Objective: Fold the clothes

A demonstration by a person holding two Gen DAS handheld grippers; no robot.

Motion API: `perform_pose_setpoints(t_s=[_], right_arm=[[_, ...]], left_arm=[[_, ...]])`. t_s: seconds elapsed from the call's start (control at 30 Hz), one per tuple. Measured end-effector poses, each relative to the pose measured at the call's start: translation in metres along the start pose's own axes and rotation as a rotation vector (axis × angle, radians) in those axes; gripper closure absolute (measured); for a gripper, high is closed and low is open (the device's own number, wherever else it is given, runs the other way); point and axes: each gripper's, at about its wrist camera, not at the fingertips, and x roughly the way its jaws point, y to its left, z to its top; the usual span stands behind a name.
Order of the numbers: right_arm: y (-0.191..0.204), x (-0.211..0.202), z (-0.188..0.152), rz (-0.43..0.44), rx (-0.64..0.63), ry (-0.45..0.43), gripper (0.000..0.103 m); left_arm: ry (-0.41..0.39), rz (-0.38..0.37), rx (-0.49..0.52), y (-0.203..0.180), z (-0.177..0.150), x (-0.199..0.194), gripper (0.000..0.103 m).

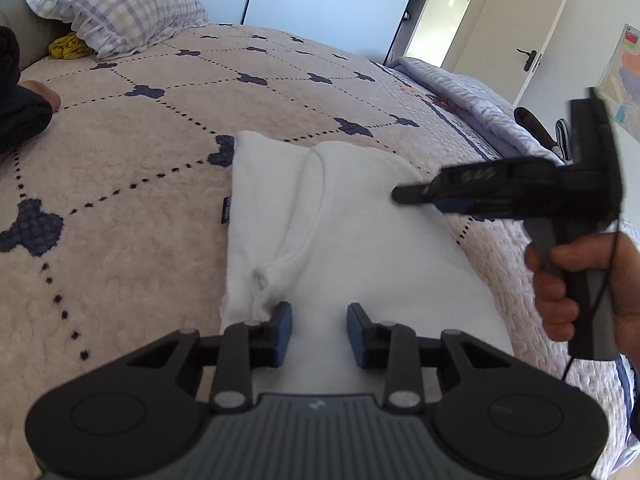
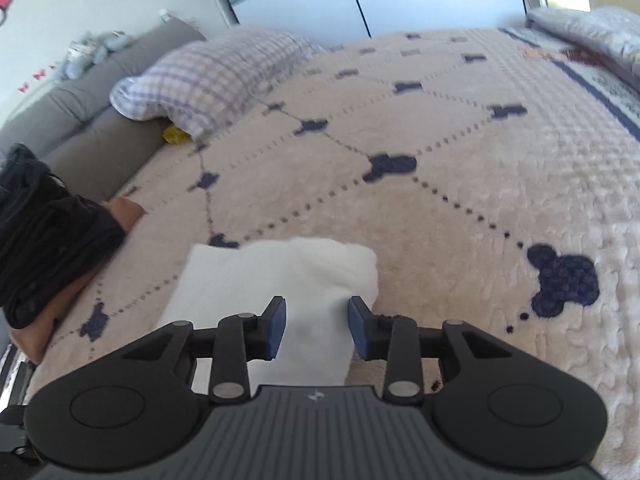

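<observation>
a beige quilted bedspread [image 1: 132, 184] with dark blue motifs covers the bed; a checked pillow [image 1: 120, 4] lies at its far end. on it lies a white garment [image 1: 340, 232], partly folded. the left gripper [image 1: 319, 334] hovers above it, fingers apart and empty; the right gripper [image 2: 317, 330] likewise, spread over the cloth.

shirt [image 1: 352, 232] on blanket [image 1: 120, 264], pillow [image 1: 120, 8] behind
</observation>
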Motion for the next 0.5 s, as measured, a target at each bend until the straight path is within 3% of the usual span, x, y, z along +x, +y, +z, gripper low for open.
perform_pose_setpoints(t_s=[0.03, 0.07, 0.3, 0.47, 0.5], right_arm=[[-0.002, 0.014, -0.004, -0.020, 0.002, 0.034, 0.061], [-0.002, 0.014, -0.008, -0.018, -0.005, 0.006, 0.059], [-0.001, -0.036, -0.016, 0.025, 0.052, -0.029, 0.059], [0.036, -0.080, -0.049, 0.143, -0.132, -0.017, 0.059], [0.044, -0.085, -0.056, 0.149, -0.172, -0.003, 0.053]], left_arm=[[0.000, 0.004, -0.002, -0.002, -0.001, 0.001, 0.070], [0.001, 0.007, -0.005, -0.002, -0.001, 0.001, 0.070], [-0.002, 0.026, 0.005, -0.005, -0.001, 0.001, 0.070], [-0.006, 0.036, 0.013, -0.006, -0.002, 0.001, 0.070], [-0.006, 0.040, 0.018, -0.007, -0.003, 0.001, 0.070]])
